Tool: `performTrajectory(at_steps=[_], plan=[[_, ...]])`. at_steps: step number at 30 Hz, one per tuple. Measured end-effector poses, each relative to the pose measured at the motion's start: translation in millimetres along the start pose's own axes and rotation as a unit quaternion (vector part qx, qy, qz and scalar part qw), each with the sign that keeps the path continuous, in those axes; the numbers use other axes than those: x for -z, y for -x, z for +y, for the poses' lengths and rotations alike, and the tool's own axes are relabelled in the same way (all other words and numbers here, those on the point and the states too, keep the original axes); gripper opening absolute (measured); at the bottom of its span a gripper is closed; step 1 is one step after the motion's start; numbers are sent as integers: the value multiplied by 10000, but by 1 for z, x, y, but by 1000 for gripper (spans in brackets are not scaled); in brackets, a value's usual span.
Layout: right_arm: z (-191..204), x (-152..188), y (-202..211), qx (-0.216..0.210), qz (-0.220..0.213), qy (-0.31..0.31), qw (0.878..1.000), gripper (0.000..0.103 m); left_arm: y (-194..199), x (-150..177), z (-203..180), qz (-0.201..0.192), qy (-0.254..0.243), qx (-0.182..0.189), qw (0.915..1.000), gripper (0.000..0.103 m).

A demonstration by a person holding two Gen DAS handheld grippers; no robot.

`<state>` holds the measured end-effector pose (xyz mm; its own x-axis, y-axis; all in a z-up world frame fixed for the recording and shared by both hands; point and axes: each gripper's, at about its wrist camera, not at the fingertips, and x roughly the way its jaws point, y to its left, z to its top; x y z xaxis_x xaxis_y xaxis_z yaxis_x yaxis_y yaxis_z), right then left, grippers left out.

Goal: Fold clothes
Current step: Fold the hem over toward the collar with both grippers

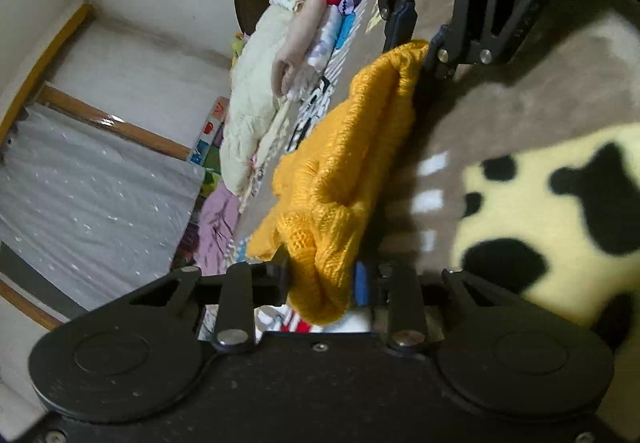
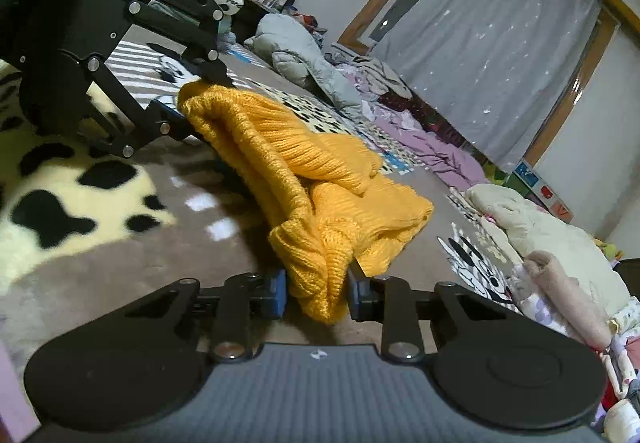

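Observation:
A yellow knit sweater (image 1: 360, 147) hangs bunched in a long band between the two grippers, above a brown blanket. In the left wrist view my left gripper (image 1: 322, 279) is shut on the near end of the knit. The right gripper (image 1: 418, 39) pinches the far end at the top. In the right wrist view the same sweater (image 2: 280, 163) runs from my right gripper (image 2: 316, 293), shut on its thick folded end, up to the left gripper (image 2: 192, 97) at the upper left. The lower folds sag toward the blanket.
The brown blanket has a cream patch with black spots (image 1: 540, 211) (image 2: 60, 203). Piled clothes line the bed's edge: a cream jacket (image 1: 256, 115) (image 2: 540, 227), a grey puffer jacket (image 2: 304, 59) and purple cloth (image 2: 432, 147). Behind them hangs a grey curtain (image 2: 500, 63).

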<state>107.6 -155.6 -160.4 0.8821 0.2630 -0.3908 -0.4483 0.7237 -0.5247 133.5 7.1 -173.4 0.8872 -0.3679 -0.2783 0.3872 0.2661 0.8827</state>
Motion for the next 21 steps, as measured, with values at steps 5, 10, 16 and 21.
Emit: performTrajectory(at_steps=[5,10,16,21], plan=[[8,-9,38,-302,43,105,9995,30,33,-5,6,41,206,440,9988,29],[10,-23,93,-458,48,33,9989,30,85,-14,27,-23,822,1104,9905,30],[-10,-45,118,-116,-338,-311,9989,32,99,-15,58,-437,1683,1047,9792,31],[-49,-54,101,-225,-776,-1073,9909,32,69,1,94,-806,2792,985,9518,32]])
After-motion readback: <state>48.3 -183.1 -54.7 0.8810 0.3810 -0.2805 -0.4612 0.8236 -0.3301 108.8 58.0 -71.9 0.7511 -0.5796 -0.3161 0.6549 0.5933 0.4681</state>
